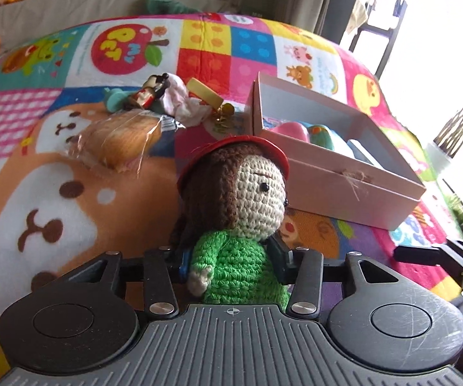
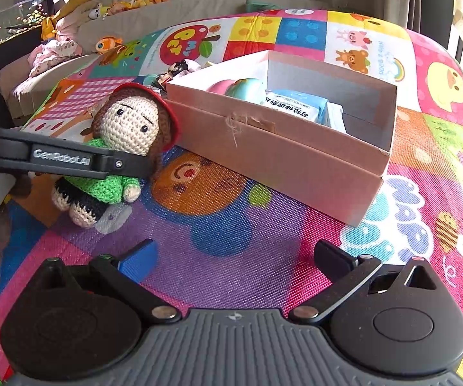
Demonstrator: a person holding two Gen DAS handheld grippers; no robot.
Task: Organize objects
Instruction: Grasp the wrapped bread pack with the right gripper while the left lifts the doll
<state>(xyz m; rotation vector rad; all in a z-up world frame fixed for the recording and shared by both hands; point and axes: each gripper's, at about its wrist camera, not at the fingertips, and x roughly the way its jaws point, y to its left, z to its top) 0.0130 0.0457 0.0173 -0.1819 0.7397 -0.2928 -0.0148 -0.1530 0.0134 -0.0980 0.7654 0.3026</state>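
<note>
Beneath everything you have a bright patchwork play mat [image 2: 225,225], printed with cartoon animals, with a sofa [image 2: 173,13] strewn with plush toys behind it at twelve o'clock.

Next in size is the pink cardboard box [image 2: 295,157], open-topped, lying at one to two o'clock from your right claw. Already inside it are a blue packet of wipes [image 2: 299,104] and a pink and a green toy, so the sorting looks partly done.

At eleven o'clock in the left wrist view a small pile waits on the mat: a wrapped bun [image 1: 122,138], a figurine [image 1: 149,93], a crumpled cloth [image 1: 183,103] and a yellow block [image 1: 205,93].

Your left claw [image 1: 231,260] is clamped on the crocheted doll [image 1: 231,199], its pads pressing the green body from both sides, the red-capped head sticking up beyond them. In the right wrist view the doll hangs at ten o'clock, just beside the box's near left corner, feet close to the mat; whether they touch it I cannot tell.

Your right claw [image 2: 234,257] stands apart, empty, low over the mat.

By my reading you are mid-carry. Next you will need to lift the doll clear of the box wall, bring it over a free patch inside, then release.
</note>
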